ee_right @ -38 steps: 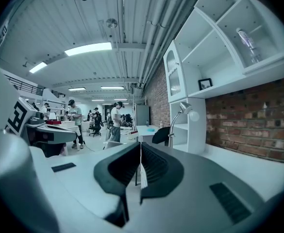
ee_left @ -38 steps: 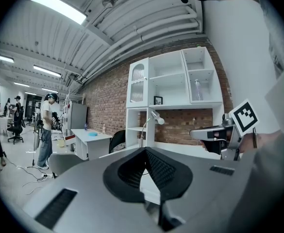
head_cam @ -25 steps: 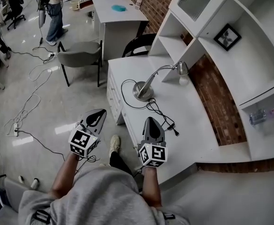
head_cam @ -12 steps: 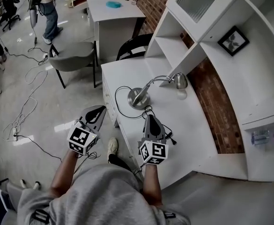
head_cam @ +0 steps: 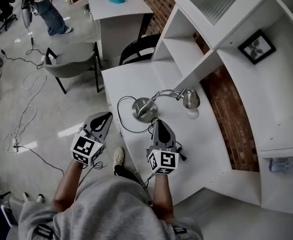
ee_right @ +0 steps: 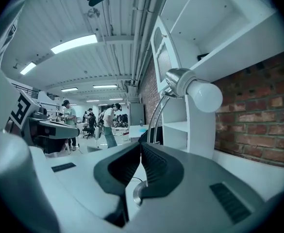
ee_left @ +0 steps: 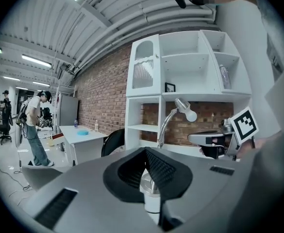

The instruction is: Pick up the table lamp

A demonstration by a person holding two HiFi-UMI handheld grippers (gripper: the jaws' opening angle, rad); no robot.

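Note:
The table lamp stands on the white desk (head_cam: 201,149). It has a round silver base (head_cam: 142,108), a curved arm and a silver head (head_cam: 190,98) with a white bulb. Its black cable (head_cam: 122,118) loops beside the base. My right gripper (head_cam: 158,123) is shut and empty, its tip just short of the base on the near side. In the right gripper view the lamp head (ee_right: 190,89) hangs close above the shut right gripper (ee_right: 141,144). My left gripper (head_cam: 102,121) is also shut and empty, and it hovers off the desk's left edge. The left gripper view shows the left gripper (ee_left: 145,150) and the lamp (ee_left: 183,108) to its right.
A white shelf unit (head_cam: 226,59) with a framed picture (head_cam: 257,47) rises behind the desk against a brick wall. A black chair (head_cam: 138,46) and a grey chair (head_cam: 71,59) stand beyond the desk. Cables (head_cam: 21,129) trail over the floor. A person (head_cam: 46,4) stands far off.
Both grippers have moved forward towards the lamp, and the right one has closed in on its base. Both stayed shut. The lamp has not moved on the desk.

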